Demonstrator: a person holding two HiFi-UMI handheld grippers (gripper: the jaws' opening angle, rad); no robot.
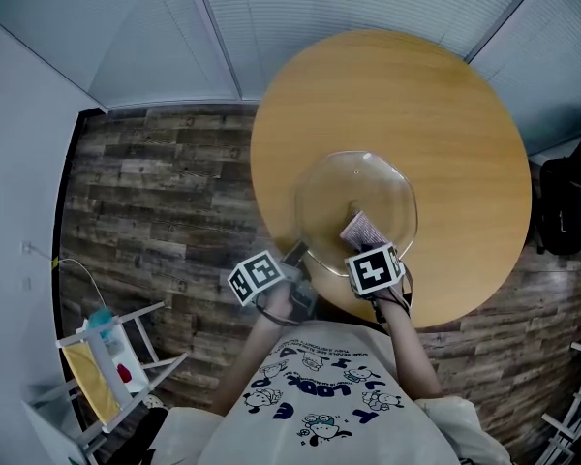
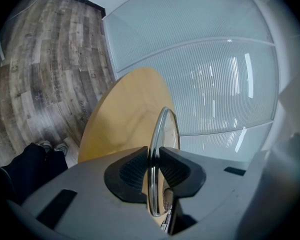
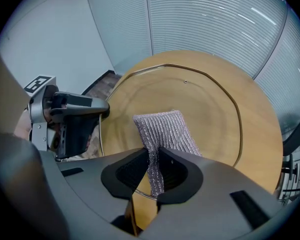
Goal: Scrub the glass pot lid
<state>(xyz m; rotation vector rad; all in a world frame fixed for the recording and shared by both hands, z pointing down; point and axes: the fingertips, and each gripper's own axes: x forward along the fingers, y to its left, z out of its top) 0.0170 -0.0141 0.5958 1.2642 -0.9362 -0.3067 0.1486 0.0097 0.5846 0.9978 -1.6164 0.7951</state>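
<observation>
over the near edge of the table [image 1: 445,114]: left gripper [image 2: 153,170] clamps the rim of the lid [image 1: 356,201]; right gripper [image 3: 155,171] clamps a silvery mesh pad [image 3: 165,129] laid on the glass. risk: a hard rub could twist the thin rim out of the left jaws. lid clear, round, metal-rimmed, no visible grime.
</observation>
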